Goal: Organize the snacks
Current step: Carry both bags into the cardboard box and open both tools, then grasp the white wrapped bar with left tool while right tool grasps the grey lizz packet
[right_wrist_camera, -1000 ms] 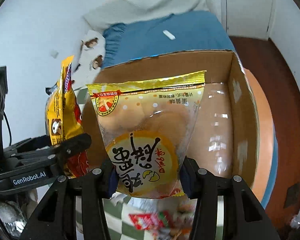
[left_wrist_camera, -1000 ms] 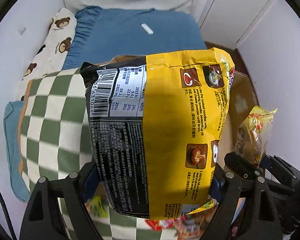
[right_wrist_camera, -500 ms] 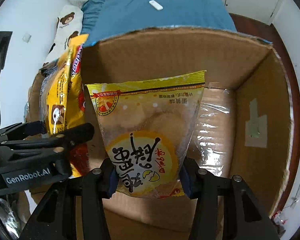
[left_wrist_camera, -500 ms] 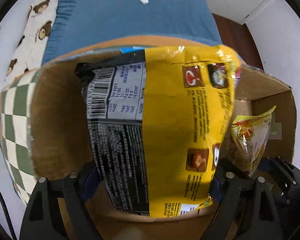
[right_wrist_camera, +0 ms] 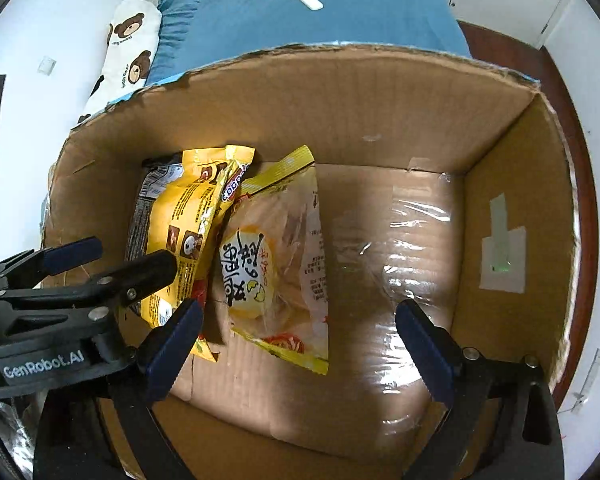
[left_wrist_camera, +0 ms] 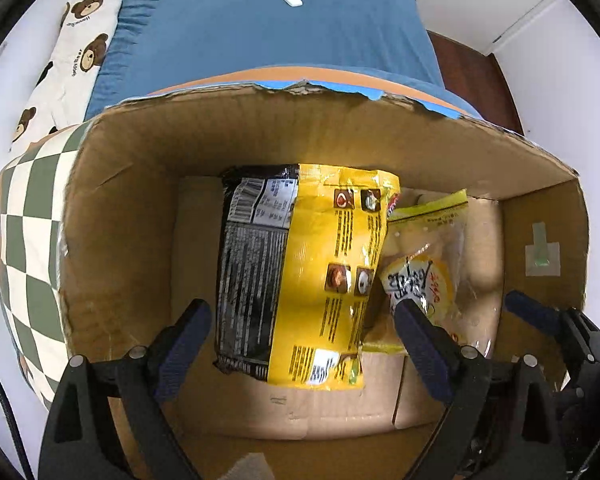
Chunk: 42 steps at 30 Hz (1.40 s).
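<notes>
With both packets lying in the cardboard box (right_wrist_camera: 380,92), this drop-off step looks done.
Left claw (left_wrist_camera: 300,336) and right claw (right_wrist_camera: 298,338) gape, released. The noodle packet (left_wrist_camera: 300,264) rests toward nine o'clock on the floor, touching the egg-snack bag (right_wrist_camera: 276,256). Likely next: lift clear, fetch more snacks.

noodle packet (left_wrist_camera: 300,276) in cardboard box (left_wrist_camera: 340,136), left of and touching egg-cake bag (right_wrist_camera: 276,256), box on bed (left_wrist_camera: 268,32)
</notes>
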Each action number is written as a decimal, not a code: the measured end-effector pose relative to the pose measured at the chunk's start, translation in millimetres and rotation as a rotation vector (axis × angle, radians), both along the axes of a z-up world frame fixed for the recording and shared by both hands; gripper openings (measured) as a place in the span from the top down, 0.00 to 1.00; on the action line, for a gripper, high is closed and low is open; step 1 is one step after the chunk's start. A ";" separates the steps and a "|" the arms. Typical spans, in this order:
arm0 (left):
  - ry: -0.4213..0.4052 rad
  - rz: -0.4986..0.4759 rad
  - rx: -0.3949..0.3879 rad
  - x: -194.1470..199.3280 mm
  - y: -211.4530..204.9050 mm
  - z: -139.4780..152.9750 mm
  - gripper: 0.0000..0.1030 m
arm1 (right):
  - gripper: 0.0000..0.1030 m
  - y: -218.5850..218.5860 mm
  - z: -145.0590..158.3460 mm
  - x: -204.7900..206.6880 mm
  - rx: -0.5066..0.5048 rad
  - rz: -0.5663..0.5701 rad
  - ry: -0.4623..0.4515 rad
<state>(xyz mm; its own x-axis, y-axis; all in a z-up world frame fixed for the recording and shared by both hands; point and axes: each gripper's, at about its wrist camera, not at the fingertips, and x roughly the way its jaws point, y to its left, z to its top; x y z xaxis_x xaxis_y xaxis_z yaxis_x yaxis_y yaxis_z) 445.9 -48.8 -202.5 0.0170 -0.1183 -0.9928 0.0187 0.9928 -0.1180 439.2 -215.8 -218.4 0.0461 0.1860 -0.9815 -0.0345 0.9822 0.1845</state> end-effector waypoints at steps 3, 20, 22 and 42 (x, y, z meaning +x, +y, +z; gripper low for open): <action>-0.051 0.020 0.009 -19.2 3.2 14.5 0.09 | 0.04 3.5 16.2 -21.9 -0.003 -0.012 -0.021; -0.404 0.024 0.065 -97.3 29.6 122.8 0.09 | 0.04 14.5 117.0 -107.4 -0.026 -0.073 -0.307; -0.435 0.016 0.065 -111.6 31.0 132.4 0.09 | 0.04 19.0 124.8 -119.1 -0.004 -0.082 -0.332; -0.252 -0.286 0.361 -224.2 46.5 -21.7 0.09 | 0.31 -26.5 19.6 -233.9 0.045 -0.251 -0.170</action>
